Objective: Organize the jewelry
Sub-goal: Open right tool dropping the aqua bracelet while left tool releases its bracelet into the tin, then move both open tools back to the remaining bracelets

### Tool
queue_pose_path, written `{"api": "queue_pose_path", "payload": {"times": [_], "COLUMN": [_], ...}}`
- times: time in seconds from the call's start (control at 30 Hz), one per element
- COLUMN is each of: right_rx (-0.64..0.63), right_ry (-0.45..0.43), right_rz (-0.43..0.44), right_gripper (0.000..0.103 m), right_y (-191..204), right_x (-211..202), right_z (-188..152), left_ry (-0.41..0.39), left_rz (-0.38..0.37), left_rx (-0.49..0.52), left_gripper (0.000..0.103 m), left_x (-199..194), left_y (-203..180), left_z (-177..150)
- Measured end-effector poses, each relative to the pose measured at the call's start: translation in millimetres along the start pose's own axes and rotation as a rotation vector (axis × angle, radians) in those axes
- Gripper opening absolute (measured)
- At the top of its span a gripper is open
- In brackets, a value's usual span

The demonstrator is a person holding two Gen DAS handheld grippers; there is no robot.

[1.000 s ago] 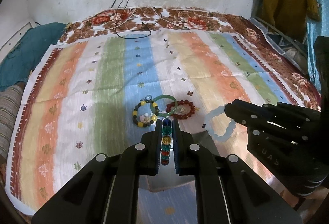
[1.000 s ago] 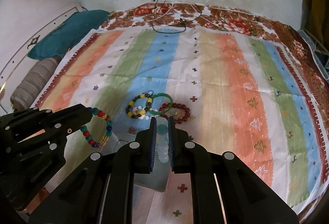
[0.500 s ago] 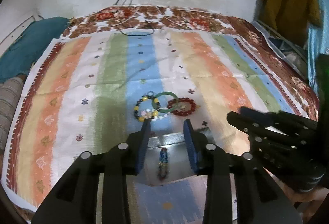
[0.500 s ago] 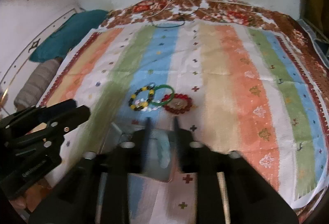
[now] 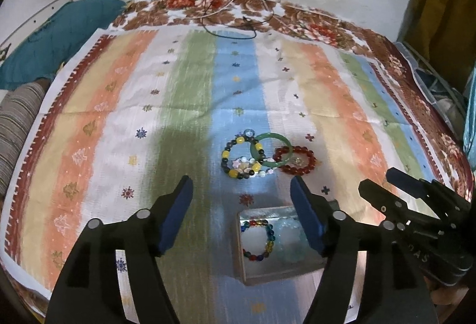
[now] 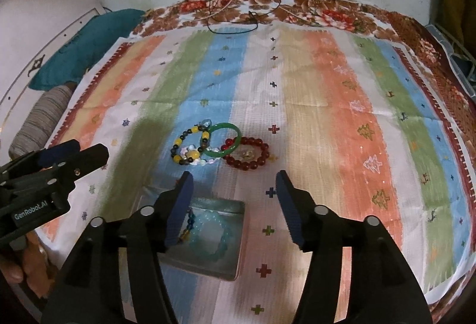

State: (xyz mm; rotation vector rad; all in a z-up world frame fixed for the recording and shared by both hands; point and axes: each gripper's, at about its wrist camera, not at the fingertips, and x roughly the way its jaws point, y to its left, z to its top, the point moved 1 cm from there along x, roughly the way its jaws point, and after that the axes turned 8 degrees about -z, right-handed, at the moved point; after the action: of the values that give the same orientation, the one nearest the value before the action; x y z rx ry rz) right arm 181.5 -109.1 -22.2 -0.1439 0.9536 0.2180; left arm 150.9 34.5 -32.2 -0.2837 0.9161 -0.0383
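- A striped cloth (image 5: 184, 103) covers the bed.
- A floral blanket (image 5: 297, 17) runs along the bed's far edge, with black cables (image 5: 232, 29) on it.
- A teal pillow (image 5: 59, 35) lies at the far left corner.
- A yellow garment (image 5: 440, 11) hangs past the right edge.

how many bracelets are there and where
5, perhaps more hidden. Two lie in the box: a multicolour one and a pale blue one. On the cloth overlap a yellow-and-dark one, a green bangle and a red one.

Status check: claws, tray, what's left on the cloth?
Left claw and right claw just opened, both empty. Multicolour bracelet and pale blue bracelet in tray. Bracelet cluster remains; nothing blocking.
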Motion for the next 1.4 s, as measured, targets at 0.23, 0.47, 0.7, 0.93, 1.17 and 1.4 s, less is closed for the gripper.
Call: {"api": "queue_pose_path", "payload": {"times": [0.23,0.47,0.7,0.93,1.17,1.4], "right_rx": [-0.040,-0.045,-0.022,-0.032,-0.027,-0.011], "right_ry": [0.035,0.056,0.089,0.112,0.141,0.170], "right_rz": [-0.004,-0.019,-0.008,0.005,0.001,0.009], "right_gripper": [0.069,0.075,0.076,0.076,0.076,0.076], "right_y": [7,3,1,6,6,7], "right_x": [19,35,50,64,79,92], "right_z": [10,16,22,26,30,33], "left_ry": [0.021,0.038,0.060,0.075,0.100,0.123], "left_rz": [0.030,0.047,0.065,0.075,0.078,0.086], "left_rx": [-0.001,-0.012,-0.001,0.000,-0.023,-0.035], "left_gripper": [0.079,0.088,0.091,0.092,0.092,0.092], "left_x": [20,37,54,68,85,102], "left_y": [15,24,25,30,40,48], "left_z": [12,21,25,27,29,30]}}
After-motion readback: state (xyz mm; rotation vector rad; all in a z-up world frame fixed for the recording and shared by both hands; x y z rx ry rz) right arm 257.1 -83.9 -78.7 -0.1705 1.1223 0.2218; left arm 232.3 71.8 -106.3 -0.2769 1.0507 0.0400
